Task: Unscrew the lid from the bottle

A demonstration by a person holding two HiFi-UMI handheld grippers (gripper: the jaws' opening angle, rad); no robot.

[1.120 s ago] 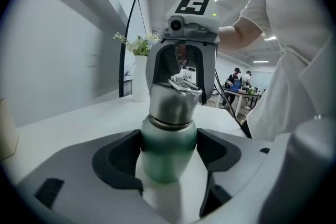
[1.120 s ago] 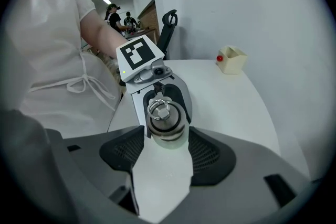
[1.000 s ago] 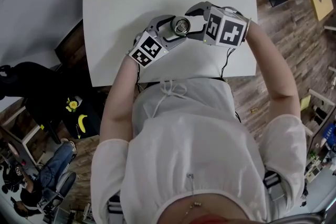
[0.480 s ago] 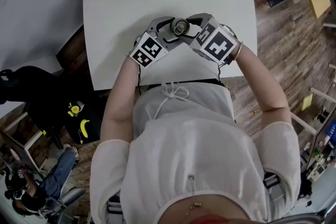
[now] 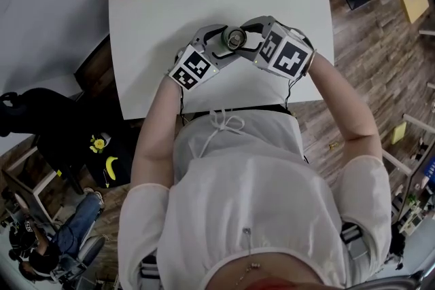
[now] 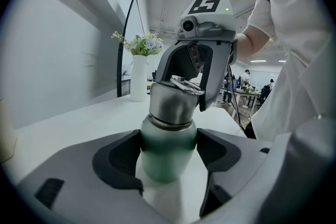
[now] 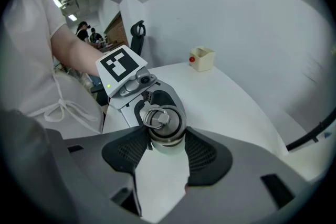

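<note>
the bottle [image 5: 234, 37] stands upright on the white counter [image 5: 170, 3], a little back from the middle of its near edge, its long axis straight up. the left claw [image 6: 168, 150] reaches in from the near left, almost level, and is clamped across the green body, both dark pads touching its sides. the right claw [image 7: 166, 140] comes from the near right and points steeply down onto the lid [image 7: 164, 122]. its jaws have just been closing with the lid between them, and the pads sit against the lid's two sides. so the lid lies in the right claw's grasp and the body below it in the left. the coming turn would have to run about the bottle's upright axis, which the right claw meets at a slant rather than square. the body is matte green and rounded at the shoulder. the lid is brushed steel with a metal ring folded on top, and it looks fully seated.
</note>
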